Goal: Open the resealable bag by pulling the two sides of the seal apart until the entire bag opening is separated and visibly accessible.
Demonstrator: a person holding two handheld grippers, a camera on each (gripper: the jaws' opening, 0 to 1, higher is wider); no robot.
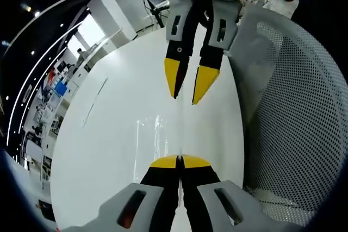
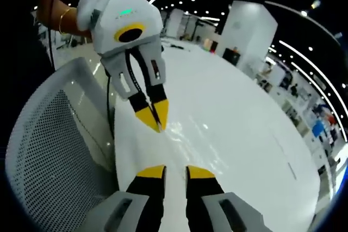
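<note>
The clear resealable bag (image 1: 155,129) lies on the white table (image 1: 109,150) and shows mostly as faint glints and a thin edge. In the left gripper view, my left gripper (image 1: 180,161) has its yellow tips pressed together, shut on the bag's near edge. My right gripper (image 1: 188,86) points in from the top, tips apart above the bag's far side. In the right gripper view, my right gripper (image 2: 175,172) stands open over the table with nothing between its jaws. The left gripper (image 2: 156,117) faces it, shut, with the bag's glints (image 2: 182,129) just beside its tips.
A white mesh chair back (image 1: 296,107) stands close against the table edge, also seen as the chair (image 2: 49,145) in the right gripper view. A person's hand with a bracelet (image 2: 64,20) holds the left gripper. Shelves and displays line the far hall.
</note>
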